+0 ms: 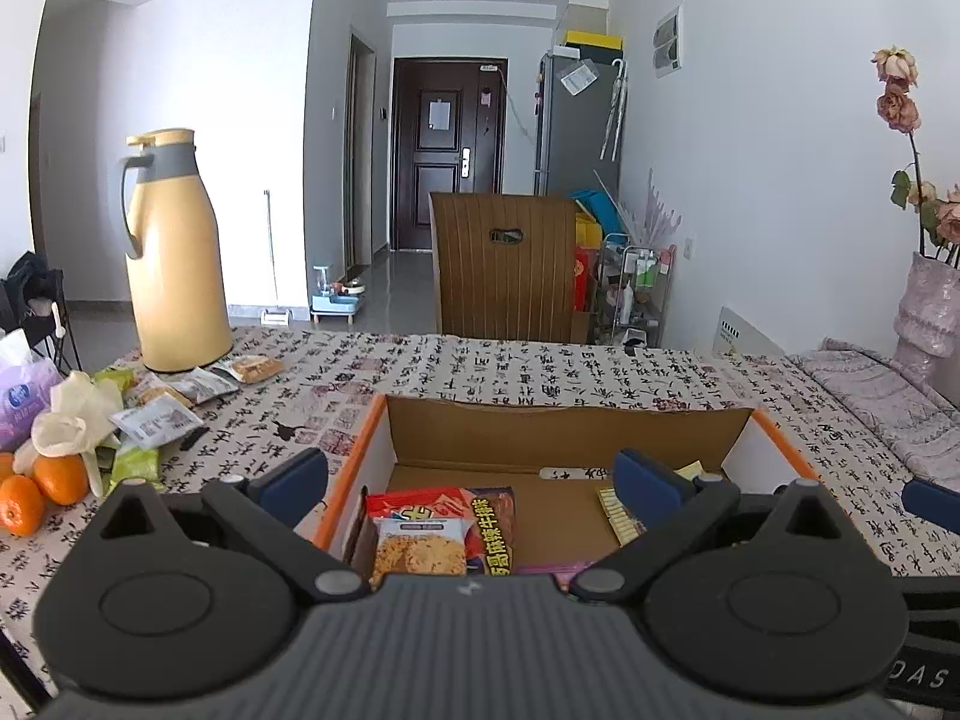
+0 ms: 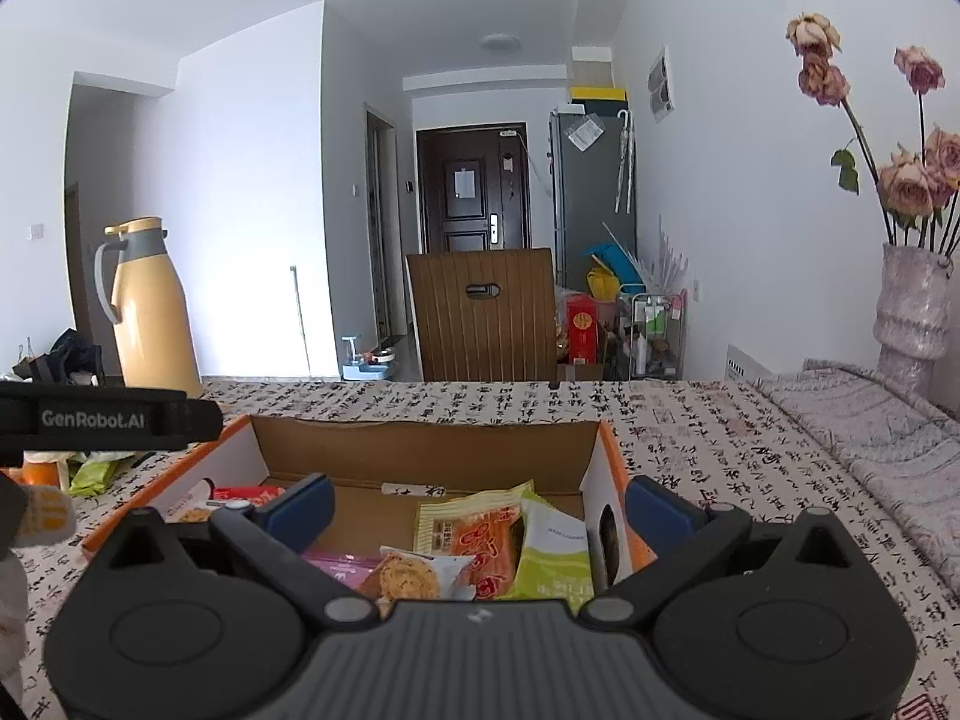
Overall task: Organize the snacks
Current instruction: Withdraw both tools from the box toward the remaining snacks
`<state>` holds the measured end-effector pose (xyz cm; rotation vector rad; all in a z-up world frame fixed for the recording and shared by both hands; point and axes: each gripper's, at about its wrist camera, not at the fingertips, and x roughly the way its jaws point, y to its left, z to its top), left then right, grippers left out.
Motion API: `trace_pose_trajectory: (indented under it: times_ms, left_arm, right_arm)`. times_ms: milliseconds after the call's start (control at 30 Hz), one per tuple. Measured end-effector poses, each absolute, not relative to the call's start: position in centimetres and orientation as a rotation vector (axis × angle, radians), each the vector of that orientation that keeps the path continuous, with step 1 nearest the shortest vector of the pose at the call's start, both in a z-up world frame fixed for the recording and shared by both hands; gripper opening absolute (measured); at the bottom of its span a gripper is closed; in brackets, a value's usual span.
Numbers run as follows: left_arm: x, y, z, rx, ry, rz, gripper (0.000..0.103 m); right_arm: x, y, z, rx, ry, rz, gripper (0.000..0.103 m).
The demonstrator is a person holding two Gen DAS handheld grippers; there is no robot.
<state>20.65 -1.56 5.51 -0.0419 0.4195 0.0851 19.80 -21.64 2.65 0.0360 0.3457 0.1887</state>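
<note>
My left gripper [image 1: 471,483] hangs over the near left part of the open cardboard box [image 1: 564,429], jaws spread wide with nothing between them. Under it lie a red noodle packet [image 1: 480,513] and a clear packet of crackers [image 1: 420,552] on top of it. My right gripper [image 2: 480,507] hangs over the near right part of the same box [image 2: 420,441], jaws also wide and empty, above an orange snack packet [image 2: 486,546], a green packet [image 2: 555,558], a purple one [image 2: 336,567] and a round cracker packet [image 2: 408,576]. Nothing blocks the box opening.

More loose snack packets [image 1: 162,414] lie on the desk [image 1: 540,366] left of the box, near oranges [image 1: 42,489], a purple tissue pack [image 1: 27,402] and a tall yellow thermos [image 1: 174,258]. The desk wears a cloth printed with black calligraphy. At its far right stands a pale vase [image 2: 912,312] of dried roses on a folded grey cloth [image 2: 870,420]. Beyond the far edge is a brown chair back [image 2: 483,318], then a hallway with a dark door [image 2: 471,186], a grey fridge [image 2: 591,186] and a cluttered trolley [image 2: 654,330] against white walls.
</note>
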Motion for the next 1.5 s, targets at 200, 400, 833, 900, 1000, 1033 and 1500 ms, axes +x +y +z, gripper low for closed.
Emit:
trace_pose_trajectory:
  times_ms: [200,400,833,900,1000,1033,1500]
  left_arm:
    - [18.8,-1.5,5.9,-0.033,0.418,0.089,0.103]
    - [16.5,-1.1,5.9,-0.028,0.421,0.095,0.103]
    - [12.4,-0.9,4.3,-0.015,0.465,0.091,0.103]
    - [11.8,-0.9,4.1,-0.011,0.470,0.087,0.103]
    - [10.8,-0.8,3.7,-0.008,0.475,0.080,0.103]
    - [10.6,-0.8,3.6,-0.007,0.477,0.078,0.103]
    - [7.6,-0.3,1.6,-0.004,0.521,0.064,0.103]
  right_arm:
    - [17.8,-21.9,3.2,0.029,0.338,0.195,0.103]
    - [15.5,-22.5,3.2,0.025,0.345,0.195,0.103]
    - [11.4,-23.7,2.4,0.034,0.374,0.199,0.103]
    - [10.8,-23.8,2.3,0.034,0.379,0.199,0.103]
    - [10.1,-23.9,2.0,0.031,0.390,0.198,0.103]
    - [9.9,-24.0,1.8,0.029,0.394,0.198,0.103]
    - [7.3,-24.9,-0.3,0.031,0.461,0.193,0.103]
